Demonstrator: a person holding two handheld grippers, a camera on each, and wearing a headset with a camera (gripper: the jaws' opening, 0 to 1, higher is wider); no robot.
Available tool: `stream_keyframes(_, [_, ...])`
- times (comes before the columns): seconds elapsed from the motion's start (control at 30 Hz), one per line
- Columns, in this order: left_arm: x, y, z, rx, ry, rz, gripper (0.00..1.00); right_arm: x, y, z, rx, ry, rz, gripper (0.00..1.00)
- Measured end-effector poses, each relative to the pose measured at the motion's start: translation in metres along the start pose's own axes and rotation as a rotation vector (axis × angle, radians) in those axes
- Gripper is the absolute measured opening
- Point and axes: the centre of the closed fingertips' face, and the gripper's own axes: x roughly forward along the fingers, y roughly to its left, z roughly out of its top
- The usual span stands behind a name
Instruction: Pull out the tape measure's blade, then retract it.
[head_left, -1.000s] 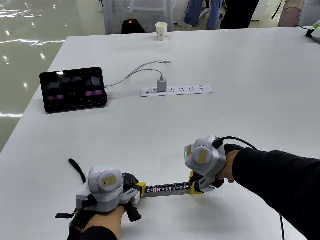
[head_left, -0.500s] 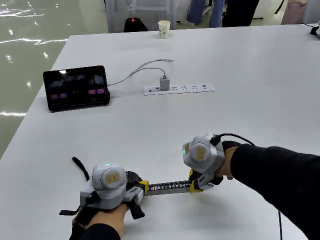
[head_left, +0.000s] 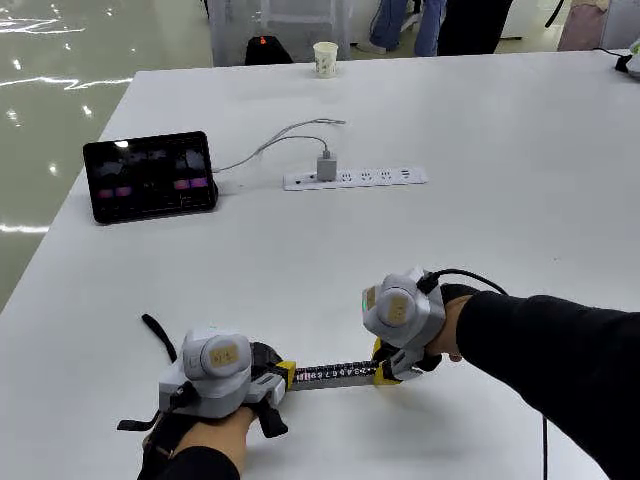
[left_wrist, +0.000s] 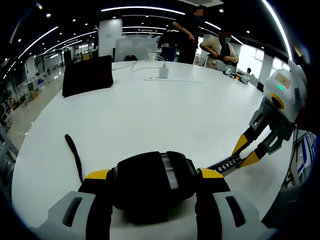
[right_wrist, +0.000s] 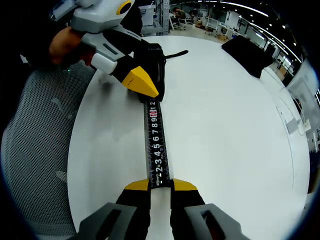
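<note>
Tape measure (left_wrist: 152, 182) clamped low on the table, blade (right_wrist: 156, 145) partly drawn out.
The black case (right_wrist: 154, 60) is gripped across its sides by the closed-in jaws of the left gripper (head_left: 283, 374), at about 7 o'clock on the white table (head_left: 450, 220). The blade's tip is pinched between the nearly closed jaws of the right gripper (right_wrist: 160, 184), at 3 o'clock from the case. The case is judged rigid and fairly light. The thin blade is judged springy and liable to kink or snap back, so it is best held at its end.

Black tape measure (left_wrist: 150, 182) lies flat, its numbered blade (right_wrist: 156, 150) partly extended.
</note>
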Motion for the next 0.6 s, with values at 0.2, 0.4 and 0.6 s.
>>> stream_keyframes(0.2, [0.000, 0.000, 0.000, 0.000, 0.000, -0.001, 0.62, 0.002, 0.001, 0.004, 0.023, -0.033, 0.009, 0.11])
stream_keyframes(0.4, [0.000, -0.001, 0.000, -0.001, -0.002, 0.000, 0.63, 0.005, 0.001, 0.009, 0.010, -0.032, 0.011, 0.11])
stream_keyframes(0.6, [0.001, 0.000, 0.000, -0.001, 0.003, -0.001, 0.63, 0.007, 0.001, 0.013, 0.023, -0.044, 0.012, 0.11])
